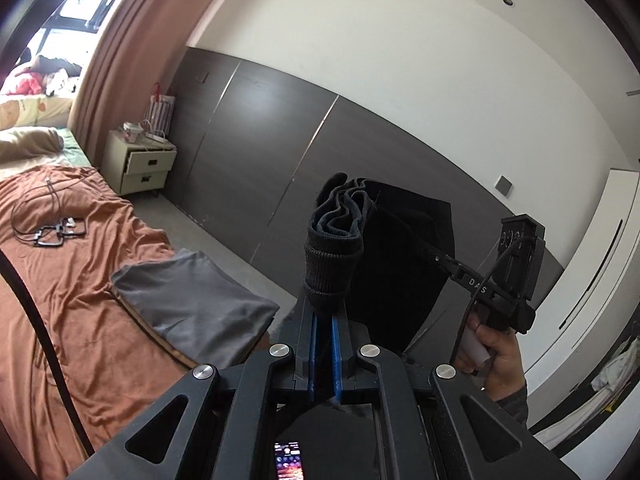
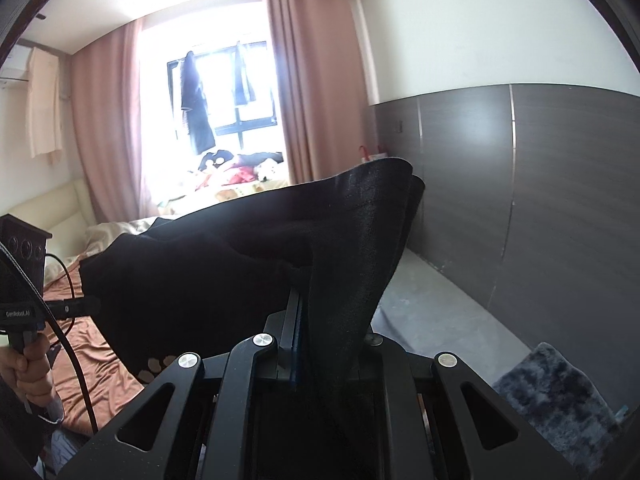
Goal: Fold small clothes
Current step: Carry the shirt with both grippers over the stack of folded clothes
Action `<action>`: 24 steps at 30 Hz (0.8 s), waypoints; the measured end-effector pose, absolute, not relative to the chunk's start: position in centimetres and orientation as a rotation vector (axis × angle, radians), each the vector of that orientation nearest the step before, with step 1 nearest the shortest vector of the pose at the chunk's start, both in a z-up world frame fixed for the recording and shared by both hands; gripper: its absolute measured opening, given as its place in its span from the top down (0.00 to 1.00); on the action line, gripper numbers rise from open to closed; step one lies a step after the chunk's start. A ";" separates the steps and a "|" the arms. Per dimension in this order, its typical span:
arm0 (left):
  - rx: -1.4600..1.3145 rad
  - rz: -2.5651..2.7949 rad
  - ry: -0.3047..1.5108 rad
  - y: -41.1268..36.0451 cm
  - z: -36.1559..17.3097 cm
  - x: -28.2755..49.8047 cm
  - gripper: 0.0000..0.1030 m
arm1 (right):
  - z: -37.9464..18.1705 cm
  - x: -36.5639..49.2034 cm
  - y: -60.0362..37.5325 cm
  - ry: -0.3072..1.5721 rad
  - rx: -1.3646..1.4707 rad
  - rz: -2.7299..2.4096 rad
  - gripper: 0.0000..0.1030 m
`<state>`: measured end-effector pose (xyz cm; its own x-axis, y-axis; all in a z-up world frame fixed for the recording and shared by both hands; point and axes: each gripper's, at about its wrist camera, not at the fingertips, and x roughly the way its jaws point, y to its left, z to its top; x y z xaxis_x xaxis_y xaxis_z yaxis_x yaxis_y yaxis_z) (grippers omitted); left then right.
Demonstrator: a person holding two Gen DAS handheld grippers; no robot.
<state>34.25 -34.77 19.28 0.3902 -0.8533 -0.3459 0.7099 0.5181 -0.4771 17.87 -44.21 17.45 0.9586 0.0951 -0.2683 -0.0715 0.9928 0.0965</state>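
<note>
Hanging in the air above the near edge of the bed (image 1: pixel 92 280), with its rust-brown sheet, the black garment (image 2: pixel 192 272) is stretched between the two tools, clear of the sheet, and that span is what the next move turns on: its long axis runs across from one gripper to the other, sagging a little in the middle. A grey garment (image 1: pixel 192 304) lies flat on the sheet just below and left of the held one, looking already dealt with. Over on the far side, a bedside cabinet (image 1: pixel 140 164) stands against the dark wall panel. Now the tools: the left gripper (image 1: pixel 325 312) has its blue-padded jaws pinched nearly together on the ribbed, bunched waistband end, which stands up in a wad above the tips. The right gripper (image 2: pixel 298 296) is likewise clamped narrow on the opposite edge, the fabric fanning upward from its jaws. Both point slightly downward, roughly toward each other at an angle. Each hand is equally committed, so laying it down, I'd say, means lowering both together toward the sheet.
</note>
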 end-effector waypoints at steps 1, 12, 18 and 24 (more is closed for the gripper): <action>-0.271 -1.018 0.607 -35.3 19.2 34.8 0.94 | 17.5 18.1 -43.7 0.276 0.079 0.074 0.90; -0.272 -1.093 0.643 -39.1 18.4 40.4 0.94 | 16.6 22.7 -37.8 0.317 0.059 0.000 0.90; -0.287 -1.075 0.688 -40.0 16.5 44.8 0.94 | 15.0 27.1 -33.5 0.346 0.076 -0.017 0.90; -0.313 -1.034 0.725 -40.1 14.7 49.5 0.94 | 13.6 32.1 -29.5 0.386 0.111 -0.012 0.90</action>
